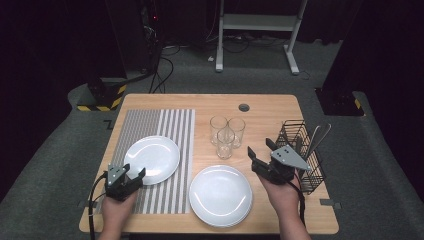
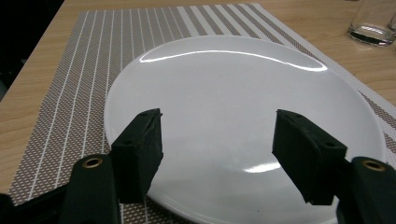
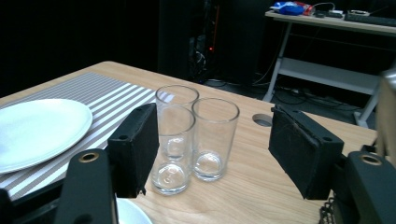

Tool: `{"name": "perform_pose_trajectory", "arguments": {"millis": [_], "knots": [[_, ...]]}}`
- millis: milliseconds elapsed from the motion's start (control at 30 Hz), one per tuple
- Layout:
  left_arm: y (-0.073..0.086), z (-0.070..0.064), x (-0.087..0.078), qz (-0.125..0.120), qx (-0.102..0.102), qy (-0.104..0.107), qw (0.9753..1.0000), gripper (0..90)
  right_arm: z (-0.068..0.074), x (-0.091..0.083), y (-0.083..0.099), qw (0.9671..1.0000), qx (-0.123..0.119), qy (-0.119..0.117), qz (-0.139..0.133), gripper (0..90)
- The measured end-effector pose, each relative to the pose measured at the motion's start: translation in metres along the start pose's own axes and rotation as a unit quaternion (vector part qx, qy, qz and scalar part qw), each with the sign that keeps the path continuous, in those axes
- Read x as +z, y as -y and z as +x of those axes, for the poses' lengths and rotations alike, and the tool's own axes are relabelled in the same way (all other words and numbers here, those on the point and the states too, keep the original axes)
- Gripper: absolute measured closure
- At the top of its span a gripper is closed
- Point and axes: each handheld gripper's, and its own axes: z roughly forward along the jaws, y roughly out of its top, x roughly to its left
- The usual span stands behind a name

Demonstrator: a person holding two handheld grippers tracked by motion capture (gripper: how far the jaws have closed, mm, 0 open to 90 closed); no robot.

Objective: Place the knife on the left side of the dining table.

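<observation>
While no writing is readable, the left gripper (image 1: pixel 131 175) hovers released over the plate (image 1: pixel 152 158) on the striped placemat (image 1: pixel 172 125); the right gripper (image 1: pixel 259 150), jaws spread, faces three glasses (image 1: pixel 226 131) mid-table.

Wire cutlery basket (image 1: pixel 301 150), stacked plates (image 1: pixel 220 195)

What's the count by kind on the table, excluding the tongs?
Plates: 2, one on the placemat, one on bare wood
Glasses: 3, clustered
Placemat: 1
Wire cutlery basket: 1, utensils inside too blurred to count
Total: 7
</observation>
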Motion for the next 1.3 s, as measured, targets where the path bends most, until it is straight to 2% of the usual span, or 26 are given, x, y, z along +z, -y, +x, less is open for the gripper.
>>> {"name": "perform_pose_trajectory", "arguments": {"millis": [633, 1100, 1300], "knots": [[0.001, -0.001, -0.001, 0.001, 0.006, 0.0, 1.0, 33.4, -0.015, -0.008, -0.006, 0.9996, 0.01, 0.027, -0.006, 37.4], [0.001, -0.003, 0.0, 0.004, 0.011, -0.001, 0.9999, 33.5, -0.025, -0.026, -0.019, 0.9981, 0.012, 0.049, -0.036, 43.9], [0.001, -0.003, 0.0, 0.004, 0.012, -0.001, 0.9999, 33.5, -0.031, -0.028, -0.019, 0.9977, 0.015, 0.056, -0.036, 44.3]]}}
